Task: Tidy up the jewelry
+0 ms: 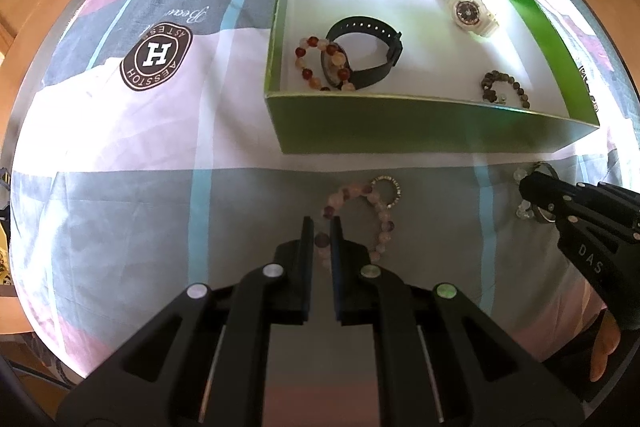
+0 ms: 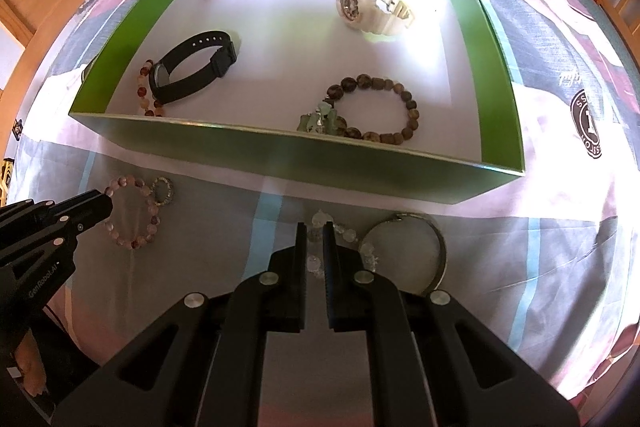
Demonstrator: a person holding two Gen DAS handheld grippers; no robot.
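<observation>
Left tool (image 1: pixel 320 227) pinches the pink bead bracelet (image 1: pixel 360 215) below the green box (image 1: pixel 400 127); right tool (image 2: pixel 316 233) pinches the clear bead bracelet (image 2: pixel 344 233). Both strands: light, limp, slippery. Grip 1 bead squarely.

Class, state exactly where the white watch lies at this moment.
The white watch lies inside the green box, toward its far right corner in both wrist views, apart from the brown bead bracelet nearer the front wall.
</observation>
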